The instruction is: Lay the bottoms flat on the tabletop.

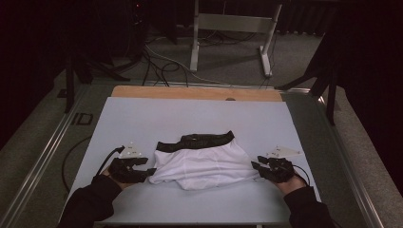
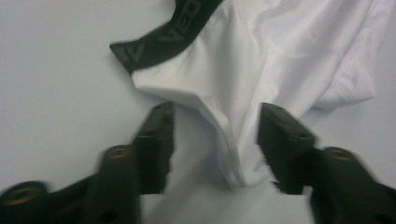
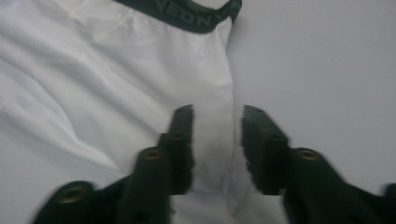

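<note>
Dim room, pale counter under both hands.

Left gripper, jaws parted, not pressing: a raised fold of the white shorts between them in the left gripper view, cloth free of both pads. Black waistband with lettering just beyond the left jaw's tip, bare counter to that jaw's outer side.

Right gripper, jaws likewise released: side edge of the same white shorts running up between them, touching neither pad. Waistband further ahead of the tips, plain counter past the right-hand jaw.

From above: shorts lying rumpled between the two grippers, each at one side edge, waistband on the far side. Dark sleeves behind the hands. Beyond the counter, a wooden strip, then floor cables and a white table frame.
</note>
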A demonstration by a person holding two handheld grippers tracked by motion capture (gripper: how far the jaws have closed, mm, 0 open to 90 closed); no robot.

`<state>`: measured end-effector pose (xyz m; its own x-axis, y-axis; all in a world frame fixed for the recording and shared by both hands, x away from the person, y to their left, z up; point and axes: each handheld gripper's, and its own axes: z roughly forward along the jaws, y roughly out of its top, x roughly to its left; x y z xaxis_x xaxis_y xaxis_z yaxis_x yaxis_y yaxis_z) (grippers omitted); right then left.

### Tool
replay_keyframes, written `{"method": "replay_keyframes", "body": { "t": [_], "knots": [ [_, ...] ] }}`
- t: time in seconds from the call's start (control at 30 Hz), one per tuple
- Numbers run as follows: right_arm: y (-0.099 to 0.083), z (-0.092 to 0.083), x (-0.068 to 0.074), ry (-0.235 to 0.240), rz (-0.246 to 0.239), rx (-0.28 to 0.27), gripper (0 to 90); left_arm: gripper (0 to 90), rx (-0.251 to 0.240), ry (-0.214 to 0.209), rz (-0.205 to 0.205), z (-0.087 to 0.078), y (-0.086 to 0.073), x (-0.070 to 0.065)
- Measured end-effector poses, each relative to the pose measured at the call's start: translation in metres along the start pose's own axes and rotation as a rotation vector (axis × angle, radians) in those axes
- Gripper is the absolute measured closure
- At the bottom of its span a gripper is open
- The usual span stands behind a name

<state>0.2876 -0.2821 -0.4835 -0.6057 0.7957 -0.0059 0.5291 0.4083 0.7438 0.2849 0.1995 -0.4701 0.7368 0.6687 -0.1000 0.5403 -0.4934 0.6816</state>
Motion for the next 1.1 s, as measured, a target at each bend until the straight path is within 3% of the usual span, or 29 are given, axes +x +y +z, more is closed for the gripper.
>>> {"method": "replay_keyframes", "body": {
  "t": [0.17,0.2,0.23,0.27,0.3,0.4,0.43,0.53,0.57,0.67,0.77,0.8,0.83,0.93,0.97,1.0,1.03,1.07,1.1],
  "knots": [
    [0.013,0.0,0.002,0.017,0.013,-0.025,31.6,27.0,-0.025,-0.034,-0.002,-0.003,0.01,0.004],
    [0.013,0.0,0.002,0.017,0.013,-0.025,31.6,23.8,-0.025,-0.034,-0.002,-0.003,0.01,0.004],
    [0.018,0.0,0.003,0.009,0.014,-0.041,23.5,21.3,-0.031,-0.031,-0.017,-0.004,0.014,0.005],
    [0.018,0.0,0.003,0.009,0.014,-0.041,23.5,19.7,-0.031,-0.031,-0.017,-0.004,0.014,0.005],
    [0.023,0.0,0.004,0.036,0.006,-0.054,12.3,16.6,-0.039,-0.033,-0.022,-0.004,0.018,0.007],
    [0.03,0.003,0.005,0.031,-0.001,-0.076,9.7,10.2,-0.044,-0.025,-0.014,-0.003,0.022,0.009],
    [0.033,0.005,0.006,0.03,-0.009,-0.073,9.7,8.4,-0.054,0.007,-0.019,-0.002,0.026,0.01],
    [0.043,0.01,0.005,0.011,-0.017,-0.088,9.6,7.9,-0.066,0.029,-0.013,-0.001,0.03,0.012],
    [0.047,0.013,0.005,0.001,-0.022,-0.092,9.7,7.8,-0.078,0.056,-0.005,0.001,0.034,0.014],
    [0.056,0.019,0.003,0.013,-0.026,-0.075,9.7,7.6,-0.08,0.07,-0.005,0.004,0.038,0.018],
    [0.071,0.035,0.001,-0.014,-0.02,-0.078,11.9,8.1,-0.09,0.102,-0.035,0.013,0.044,0.028],
    [0.071,0.035,0.001,-0.014,-0.02,-0.078,11.9,8.1,-0.09,0.102,-0.035,0.013,0.044,0.028],
    [0.079,0.045,-0.002,0.027,-0.004,-0.037,13.3,8.1,-0.097,0.104,-0.042,0.019,0.046,0.032],
    [0.083,0.055,-0.005,0.027,0.015,-0.032,15.6,9.0,-0.088,0.126,-0.044,0.026,0.048,0.035],
    [0.086,0.067,-0.007,0.021,0.021,-0.015,17.1,9.2,-0.072,0.12,-0.087,0.033,0.049,0.039],
    [0.086,0.067,-0.007,0.021,0.021,-0.015,17.1,10.5,-0.072,0.12,-0.087,0.033,0.049,0.039],
    [0.087,0.077,-0.009,0.003,0.01,0.009,24.2,11.6,-0.032,0.109,-0.142,0.042,0.049,0.045],
    [0.087,0.077,-0.009,0.003,0.01,0.009,24.2,13.0,-0.032,0.109,-0.142,0.042,0.049,0.045],
    [0.087,0.086,-0.012,0.008,0.004,0.023,32.6,14.5,0.005,0.1,-0.164,0.05,0.047,0.05]
  ]
}}
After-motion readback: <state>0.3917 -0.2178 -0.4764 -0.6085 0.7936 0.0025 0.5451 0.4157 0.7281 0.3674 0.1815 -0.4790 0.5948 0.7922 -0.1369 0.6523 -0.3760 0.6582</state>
